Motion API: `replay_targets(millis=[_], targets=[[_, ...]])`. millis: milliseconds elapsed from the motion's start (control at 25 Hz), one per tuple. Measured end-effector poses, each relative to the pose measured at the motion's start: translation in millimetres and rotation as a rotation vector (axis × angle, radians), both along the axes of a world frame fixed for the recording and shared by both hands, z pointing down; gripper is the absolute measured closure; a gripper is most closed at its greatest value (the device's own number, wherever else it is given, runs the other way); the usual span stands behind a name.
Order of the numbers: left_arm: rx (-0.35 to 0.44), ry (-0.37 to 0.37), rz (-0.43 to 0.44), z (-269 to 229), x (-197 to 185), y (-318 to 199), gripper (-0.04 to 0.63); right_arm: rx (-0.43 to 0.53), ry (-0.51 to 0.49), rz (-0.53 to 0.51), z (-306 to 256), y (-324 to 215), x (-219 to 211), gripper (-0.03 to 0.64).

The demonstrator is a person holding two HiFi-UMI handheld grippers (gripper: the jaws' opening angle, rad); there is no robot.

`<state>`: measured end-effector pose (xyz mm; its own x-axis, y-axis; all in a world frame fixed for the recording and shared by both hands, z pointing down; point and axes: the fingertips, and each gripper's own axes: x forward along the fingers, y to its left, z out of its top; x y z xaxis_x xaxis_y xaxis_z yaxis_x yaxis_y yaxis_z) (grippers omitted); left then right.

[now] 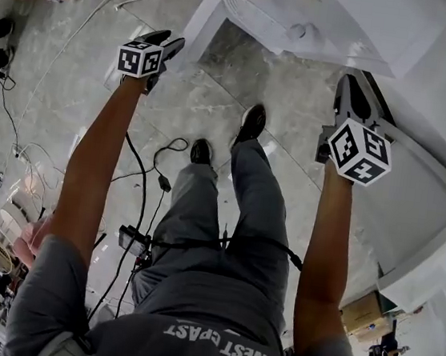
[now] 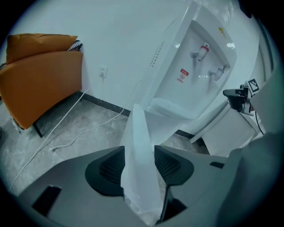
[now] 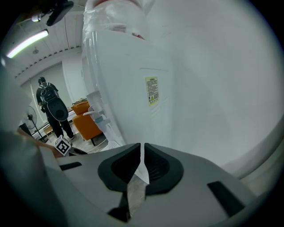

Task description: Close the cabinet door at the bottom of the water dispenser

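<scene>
Jaws of the left gripper (image 2: 138,163) stand wide apart, gripping nothing, framing the edge of the open cabinet door (image 2: 136,128) under the water dispenser (image 2: 195,80), probably aligned to push it shut; the right gripper (image 3: 142,165) hangs closed, empty.

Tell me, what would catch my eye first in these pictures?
A tall white water dispenser leans across the left gripper view, its bottom door standing open, seen edge-on in front of the left claw. An orange sofa sits by the wall at that view's left. In the head view, a black-and-white patterned cube rides on the right claw.
</scene>
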<state>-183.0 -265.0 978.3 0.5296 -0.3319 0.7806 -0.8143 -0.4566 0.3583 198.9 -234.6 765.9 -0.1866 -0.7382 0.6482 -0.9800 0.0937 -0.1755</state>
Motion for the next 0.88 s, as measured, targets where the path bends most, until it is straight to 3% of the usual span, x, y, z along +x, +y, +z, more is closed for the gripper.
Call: replay_targets(millis=[160,280,520,680,880], targets=[[-0.02,-0.005,0.0,18,-4,5,0.397,-0.011,0.003,0.001,12,3,0,0.584],[-0.029,0.005,0.017,29,-1,8,0.447,-0.015,0.007,0.006,20,4,2,0.584],[-0.035,0.055,0.0,33,9,16,0.48,-0.022,0.002,0.025,29,12,9,0.584],[-0.043,0.083,0.016,31,28,26,0.48,-0.026,-0.007,0.038,30,19,12,0.584],[-0.055,0.135,0.098,31,78,42,0.485,-0.032,-0.015,0.053,33,25,19,0.584]])
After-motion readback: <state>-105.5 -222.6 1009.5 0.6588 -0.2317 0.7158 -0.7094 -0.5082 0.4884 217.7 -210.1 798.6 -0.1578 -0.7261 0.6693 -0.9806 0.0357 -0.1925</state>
